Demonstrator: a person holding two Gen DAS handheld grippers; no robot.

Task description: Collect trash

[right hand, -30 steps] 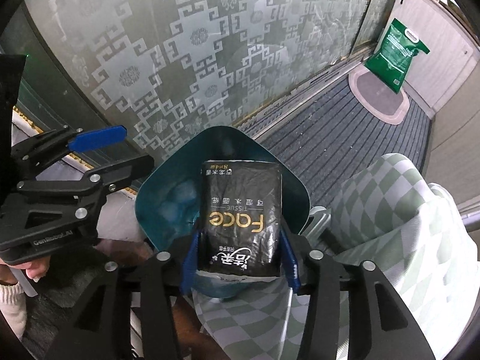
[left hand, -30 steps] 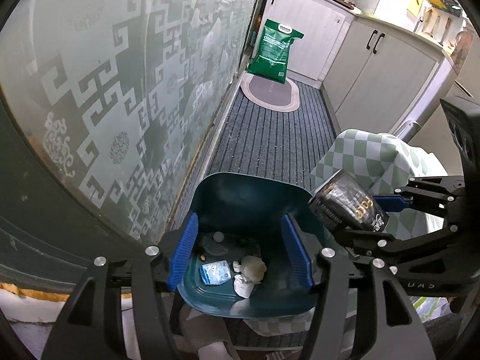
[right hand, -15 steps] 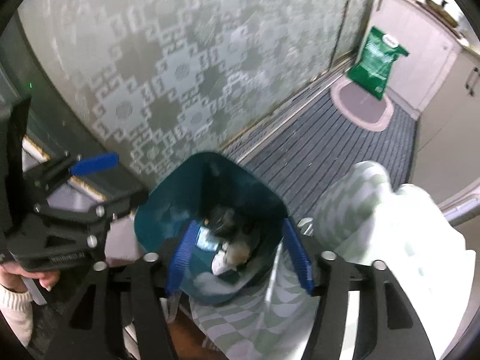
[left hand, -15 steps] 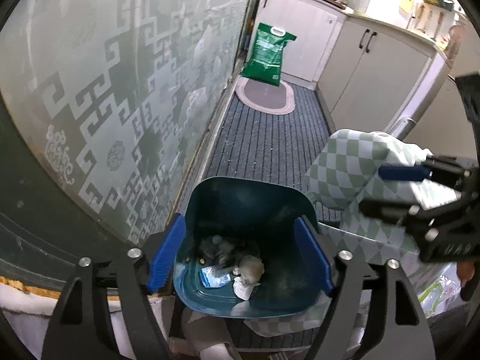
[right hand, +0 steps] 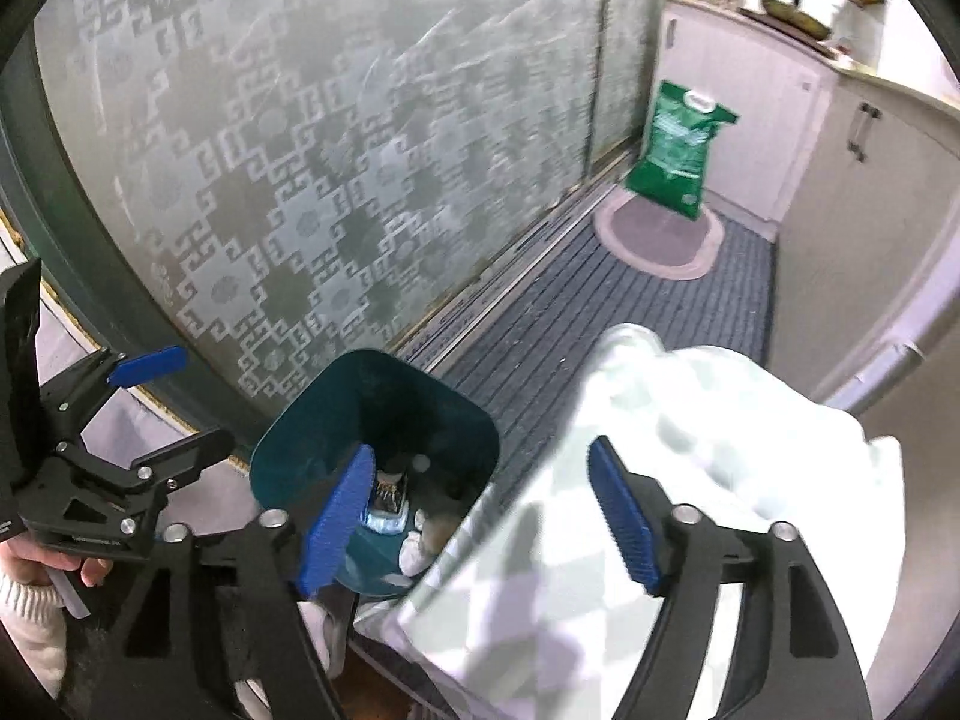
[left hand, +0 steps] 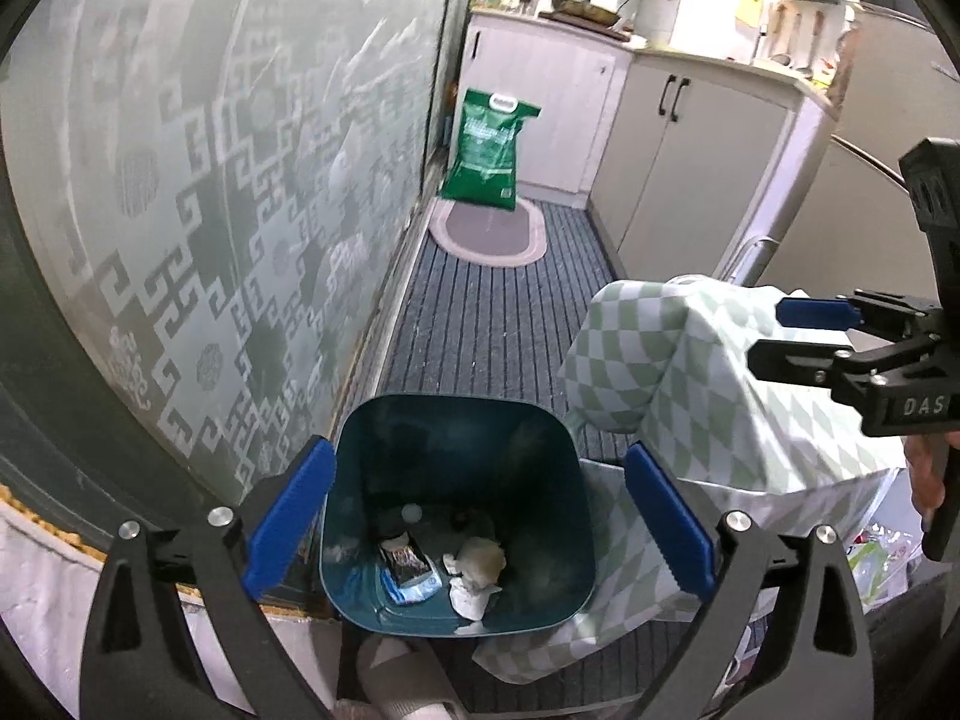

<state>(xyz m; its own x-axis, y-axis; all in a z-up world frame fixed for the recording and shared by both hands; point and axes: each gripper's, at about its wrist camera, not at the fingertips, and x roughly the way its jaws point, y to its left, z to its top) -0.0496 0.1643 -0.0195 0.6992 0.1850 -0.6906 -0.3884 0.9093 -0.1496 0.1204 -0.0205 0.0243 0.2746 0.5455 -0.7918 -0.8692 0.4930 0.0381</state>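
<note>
Hovering above the teal trash bin (left hand: 462, 420), the left gripper (left hand: 477, 516) pointed down into it, blue fingers (left hand: 291, 516) wide apart w/ nothing between them but the bin below. The right gripper (right hand: 480, 516) hung off to the bin's right, over the green-checked cloth (right hand: 690, 480), fingers likewise spread, holding nothing. One bin, two grippers. Inside the bin: one black tissue pack (left hand: 408, 558), one blue-white wrapper (left hand: 420, 591), a few crumpled white wads (left hand: 477, 561), exact count unclear, approx. three. The cloth was blurred in the right view. One green bag (left hand: 489, 150) stood by the cabinets (left hand: 690, 168) at the far end of the striped mat (left hand: 498, 312).
</note>
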